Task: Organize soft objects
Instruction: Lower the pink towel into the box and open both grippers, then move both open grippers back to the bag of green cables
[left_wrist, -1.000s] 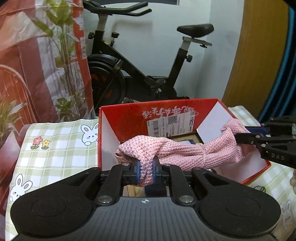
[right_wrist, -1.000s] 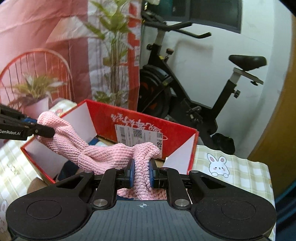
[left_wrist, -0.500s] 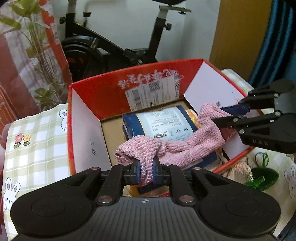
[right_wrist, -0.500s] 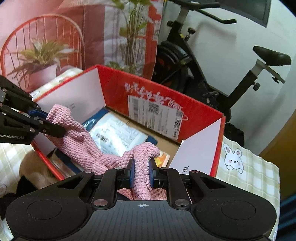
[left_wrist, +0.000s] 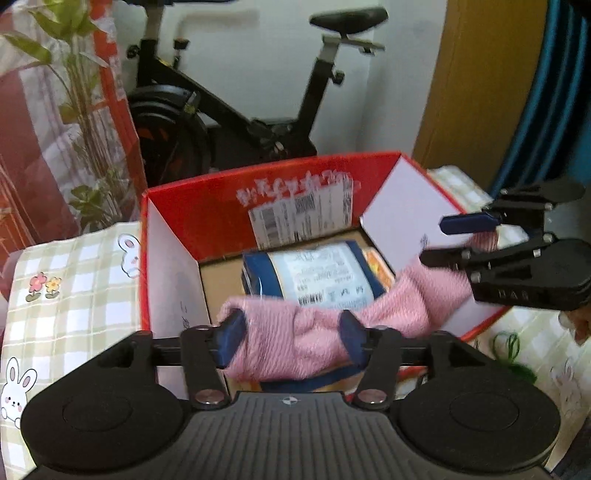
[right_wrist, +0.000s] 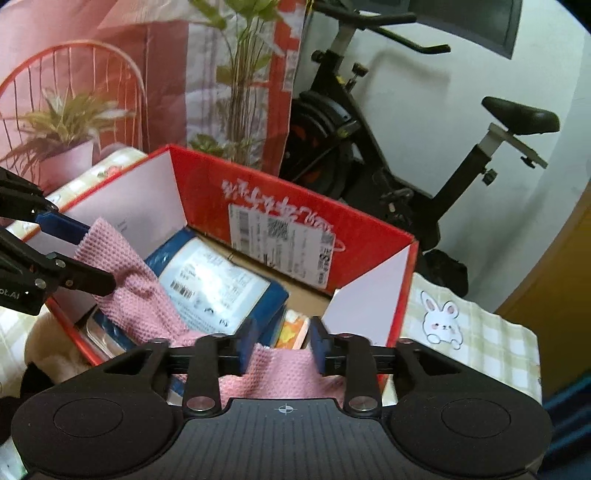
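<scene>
Over the red box (left_wrist: 207, 218), our left claw (left_wrist: 291, 338) and right claw (right_wrist: 282, 345) have just been spreading, the pink knit cloth (left_wrist: 295, 339) loose between each pair. Inside, we see a blue packet (right_wrist: 221, 291) under it.

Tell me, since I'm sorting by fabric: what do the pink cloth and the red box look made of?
Pink cloth: apparently knitted yarn, matte; ribbed stitches show, and it sags limply between the left gripper and right gripper. Fibre type unclear. Red box: likely cardboard, smooth printed red outside, white flaps, brown floor, a shipping label stuck on.
</scene>
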